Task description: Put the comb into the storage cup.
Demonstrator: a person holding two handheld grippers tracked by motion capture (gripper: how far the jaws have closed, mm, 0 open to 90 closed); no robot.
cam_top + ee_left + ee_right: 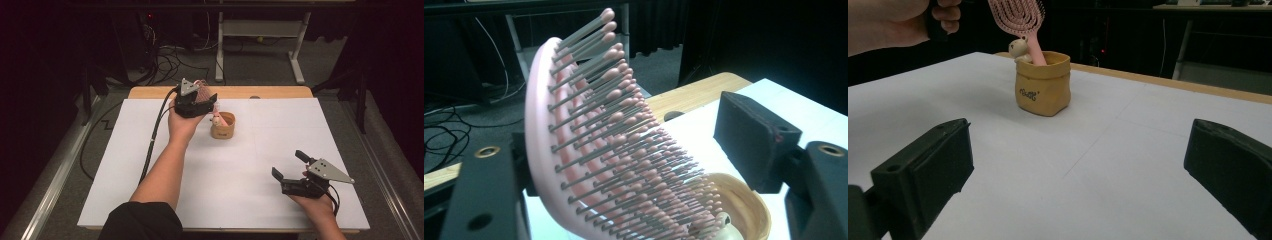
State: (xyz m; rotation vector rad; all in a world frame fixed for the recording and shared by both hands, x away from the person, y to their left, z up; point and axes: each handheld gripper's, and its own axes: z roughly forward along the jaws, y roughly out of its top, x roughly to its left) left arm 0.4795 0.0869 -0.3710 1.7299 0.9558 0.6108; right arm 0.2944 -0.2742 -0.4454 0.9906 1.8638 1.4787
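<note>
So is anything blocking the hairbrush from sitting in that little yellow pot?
Nothing visible does. The hairbrush handle is already inside the pot, beside a small pale figure at the rim. The left gripper fingers flank the brush head.

The table (150,150) is seen from a fixed high camera set above its near edge, facing forward and down, with dark floor and desk legs taken in beyond. From the left gripper (202,102), a very close look is given along its jaws at the pink hairbrush (594,135) and the rim of the yellow cup (749,210). From the right gripper (290,165), a low, level look across the white surface is given, the cup (1042,85) standing farther off. Cup and brush are shared by all three views.
</note>
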